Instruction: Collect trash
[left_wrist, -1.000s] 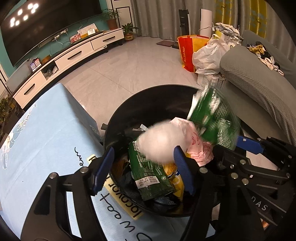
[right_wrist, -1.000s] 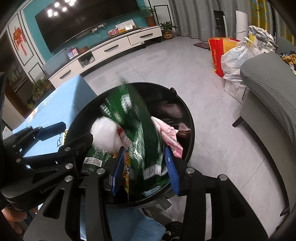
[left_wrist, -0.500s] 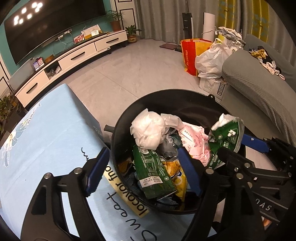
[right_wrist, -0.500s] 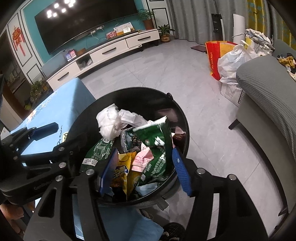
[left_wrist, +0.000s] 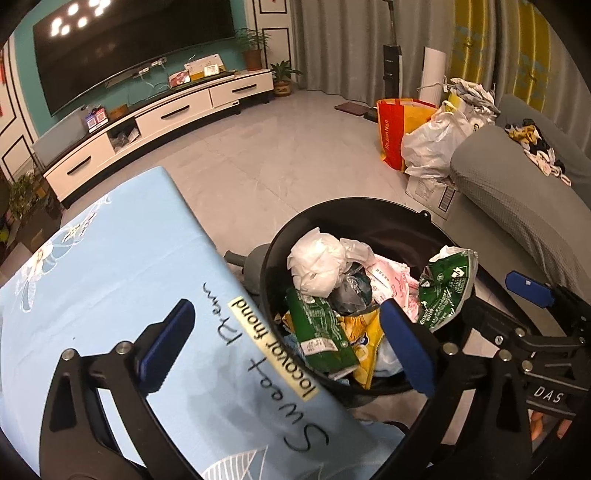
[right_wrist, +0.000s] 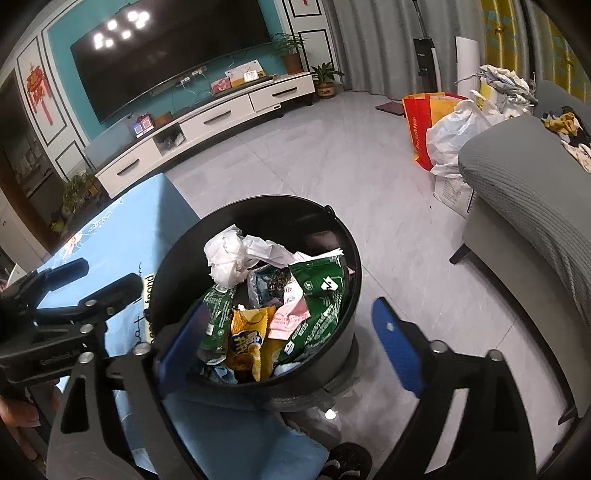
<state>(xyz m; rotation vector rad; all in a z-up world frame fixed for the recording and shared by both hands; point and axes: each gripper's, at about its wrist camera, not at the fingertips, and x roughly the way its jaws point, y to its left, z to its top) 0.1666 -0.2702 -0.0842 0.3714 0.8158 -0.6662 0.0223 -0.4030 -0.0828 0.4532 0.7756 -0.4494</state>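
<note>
A black round bin (left_wrist: 369, 210) (right_wrist: 258, 210) stands on the floor beside a table with a light blue cloth (left_wrist: 103, 266) (right_wrist: 122, 236). In it lie a crumpled white tissue (left_wrist: 317, 262) (right_wrist: 227, 258), green snack bags (left_wrist: 447, 288) (right_wrist: 321, 291), a pink wrapper (left_wrist: 391, 277) and a yellow chip bag (right_wrist: 247, 336). My left gripper (left_wrist: 288, 347) is open and empty, above the bin's near rim and the table edge. My right gripper (right_wrist: 291, 332) is open and empty, above the bin's near side.
A grey sofa (left_wrist: 517, 199) (right_wrist: 524, 192) stands to the right. White plastic bags (left_wrist: 436, 140) and a red-yellow bag (right_wrist: 421, 122) sit on the floor behind. A white TV cabinet (left_wrist: 155, 122) runs along the far wall.
The white tissue dropped from my left gripper and the green snack bag from my right gripper into the bin. Both grippers opened wider and drew back from it.
</note>
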